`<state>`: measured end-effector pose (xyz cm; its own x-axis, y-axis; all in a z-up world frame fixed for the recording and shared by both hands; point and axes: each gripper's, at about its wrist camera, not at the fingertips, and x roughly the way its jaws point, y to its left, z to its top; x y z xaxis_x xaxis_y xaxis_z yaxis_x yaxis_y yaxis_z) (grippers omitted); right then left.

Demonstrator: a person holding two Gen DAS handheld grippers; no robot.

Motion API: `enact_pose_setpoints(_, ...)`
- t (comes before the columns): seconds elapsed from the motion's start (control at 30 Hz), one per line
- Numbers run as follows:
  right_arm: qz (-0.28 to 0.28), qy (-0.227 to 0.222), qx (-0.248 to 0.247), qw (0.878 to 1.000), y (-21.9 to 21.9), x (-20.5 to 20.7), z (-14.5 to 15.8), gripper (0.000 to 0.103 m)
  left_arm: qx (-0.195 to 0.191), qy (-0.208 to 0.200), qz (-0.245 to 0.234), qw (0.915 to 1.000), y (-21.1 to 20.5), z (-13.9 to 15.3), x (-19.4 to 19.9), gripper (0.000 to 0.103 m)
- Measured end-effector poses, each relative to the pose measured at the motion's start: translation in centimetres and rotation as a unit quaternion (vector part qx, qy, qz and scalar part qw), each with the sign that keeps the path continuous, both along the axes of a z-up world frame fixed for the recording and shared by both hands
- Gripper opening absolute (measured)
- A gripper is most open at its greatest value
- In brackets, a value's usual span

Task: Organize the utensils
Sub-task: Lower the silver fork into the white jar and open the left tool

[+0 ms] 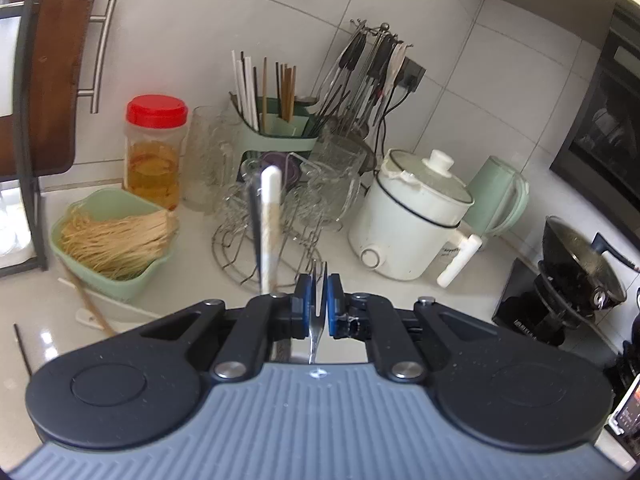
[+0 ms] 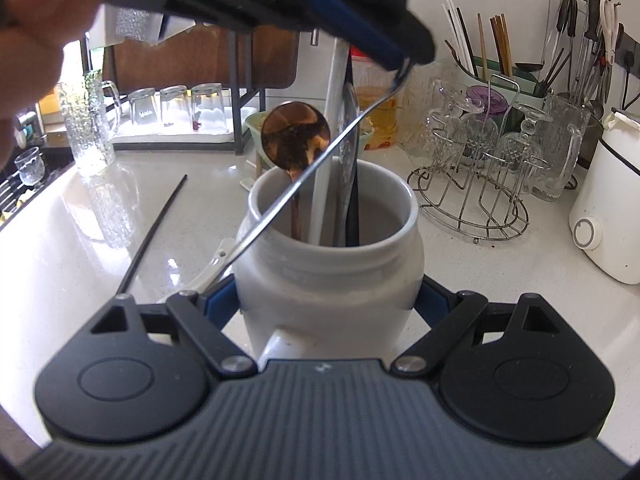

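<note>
My right gripper is shut on a white ceramic jar standing on the counter. In the jar stand a wooden spoon, a white utensil and a dark one. My left gripper is shut on a thin metal utensil; in the right wrist view the left gripper hovers above the jar and the metal utensil slants down across the jar's left rim. The tops of the white utensil and dark utensil show in the left wrist view.
A black chopstick lies on the counter left of the jar. A wire glass rack, green chopstick caddy, hanging utensil stand, white cooker, red-lidded jar and green noodle basket stand behind.
</note>
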<state>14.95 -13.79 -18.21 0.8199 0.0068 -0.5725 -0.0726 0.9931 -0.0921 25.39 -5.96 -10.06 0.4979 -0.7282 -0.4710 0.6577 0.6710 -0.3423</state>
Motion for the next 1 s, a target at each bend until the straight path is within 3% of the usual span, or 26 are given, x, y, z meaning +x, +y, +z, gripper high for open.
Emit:
enact_pose_setpoints(0.4, 0.0, -0.001, 0.0, 1.0, 0.0, 0.0, -0.2, 0.092, -0.029, -0.013, 0.014, 0.9994, -1.0, 0.3, 1.1, 0.009)
enact_pose_setpoints(0.67, -0.001, 0.0, 0.002, 1.0, 0.0, 0.1, -0.2, 0.091, -0.002, -0.025, -0.002, 0.9997, -2.2, -0.3, 0.8, 0.009)
enact_pose_setpoints(1.0, -0.002, 0.001, 0.005, 1.0, -0.1, 0.2, -0.3, 0.091, 0.032, -0.017, 0.011, 0.9993, 0.3, -1.0, -1.4, 0.009)
